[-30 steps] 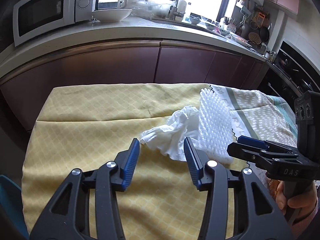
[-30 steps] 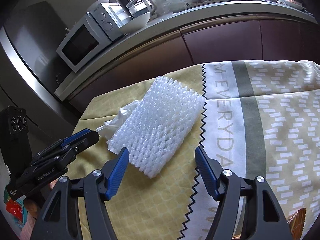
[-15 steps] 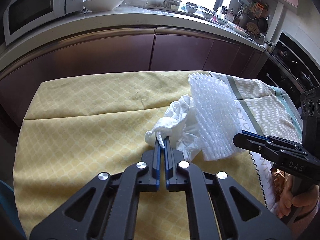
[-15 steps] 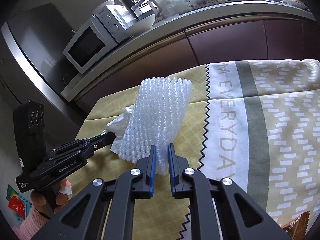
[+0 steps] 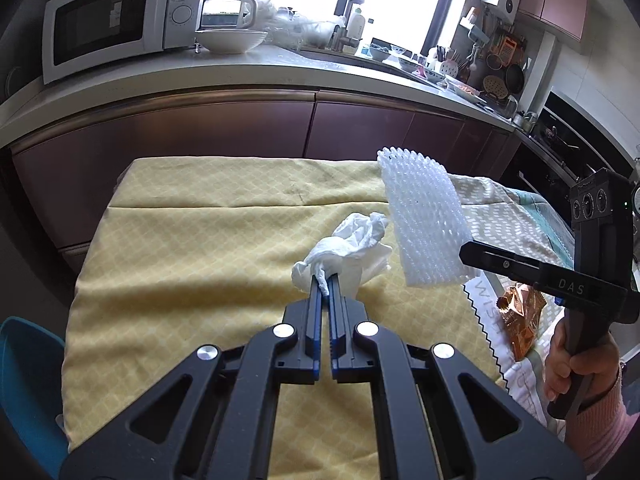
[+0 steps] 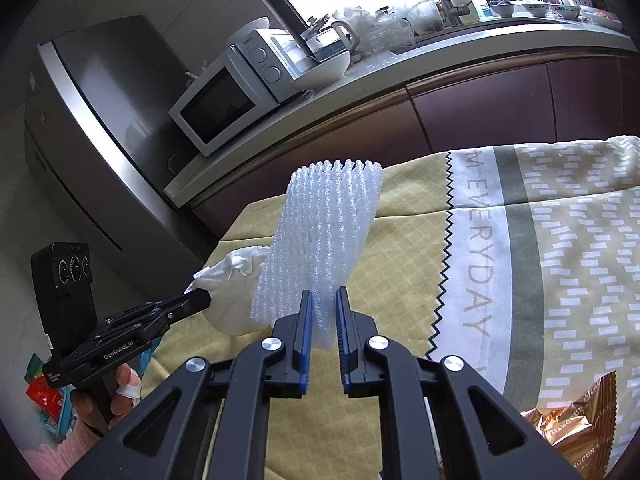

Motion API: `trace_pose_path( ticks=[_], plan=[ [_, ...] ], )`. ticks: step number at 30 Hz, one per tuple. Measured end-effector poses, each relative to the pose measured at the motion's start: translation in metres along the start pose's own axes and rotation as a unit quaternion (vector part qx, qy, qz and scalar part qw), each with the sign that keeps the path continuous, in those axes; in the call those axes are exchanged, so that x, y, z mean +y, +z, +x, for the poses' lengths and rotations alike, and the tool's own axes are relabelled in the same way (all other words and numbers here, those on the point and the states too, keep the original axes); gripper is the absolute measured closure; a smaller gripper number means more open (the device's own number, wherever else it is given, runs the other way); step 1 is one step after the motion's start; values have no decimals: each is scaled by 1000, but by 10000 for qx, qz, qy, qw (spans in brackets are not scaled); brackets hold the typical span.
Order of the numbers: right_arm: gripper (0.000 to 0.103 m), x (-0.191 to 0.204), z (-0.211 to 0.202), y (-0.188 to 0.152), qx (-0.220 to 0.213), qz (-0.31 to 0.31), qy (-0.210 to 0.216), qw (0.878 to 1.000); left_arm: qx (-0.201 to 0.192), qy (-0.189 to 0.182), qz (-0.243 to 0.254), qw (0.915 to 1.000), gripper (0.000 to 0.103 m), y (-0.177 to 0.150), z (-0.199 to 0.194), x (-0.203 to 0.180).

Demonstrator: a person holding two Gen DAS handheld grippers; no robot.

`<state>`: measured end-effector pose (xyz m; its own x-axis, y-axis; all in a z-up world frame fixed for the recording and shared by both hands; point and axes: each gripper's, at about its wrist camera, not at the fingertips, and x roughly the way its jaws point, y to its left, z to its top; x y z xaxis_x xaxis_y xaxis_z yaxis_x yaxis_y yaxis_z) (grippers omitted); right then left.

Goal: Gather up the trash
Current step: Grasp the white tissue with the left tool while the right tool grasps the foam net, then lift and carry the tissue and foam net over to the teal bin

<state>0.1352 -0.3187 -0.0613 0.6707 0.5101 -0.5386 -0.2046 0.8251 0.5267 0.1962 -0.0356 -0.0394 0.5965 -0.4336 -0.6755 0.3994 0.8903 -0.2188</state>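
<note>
Left wrist view showed the left gripper (image 5: 325,280) pinching a crumpled tissue (image 5: 349,245); beside the tissue, the right gripper (image 6: 322,300) fingers clamped a foam net (image 6: 320,240).

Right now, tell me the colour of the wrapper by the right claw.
Shiny copper-gold wrapper, clearest in the right wrist view.

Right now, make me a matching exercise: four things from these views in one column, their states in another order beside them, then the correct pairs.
Things:
1. crumpled white tissue
2. white foam net sleeve
3. copper snack wrapper
4. white bowl

States:
A. lying on the tablecloth, ungripped
B. pinched by the left tool
C. on the counter beside the microwave
D. pinched by the right tool

Pairs: 1-B, 2-D, 3-A, 4-C
</note>
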Motion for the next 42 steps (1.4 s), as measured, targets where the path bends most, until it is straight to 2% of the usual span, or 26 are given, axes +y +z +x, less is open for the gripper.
trace_pose_path(
  ticks=[11, 26, 42],
  plan=[
    [93, 31, -9, -18, 38, -223, 366, 9991, -254, 48, -328, 9991, 100, -39, -62, 26],
    [93, 87, 7, -40, 357, -664, 859, 9934, -672, 180, -697, 9951, 100, -78, -142, 59],
    [93, 157, 44, -58, 803, -1215, 1422, 9791, -1005, 807, -1051, 9861, 100, -112, -211, 101]
  ],
)
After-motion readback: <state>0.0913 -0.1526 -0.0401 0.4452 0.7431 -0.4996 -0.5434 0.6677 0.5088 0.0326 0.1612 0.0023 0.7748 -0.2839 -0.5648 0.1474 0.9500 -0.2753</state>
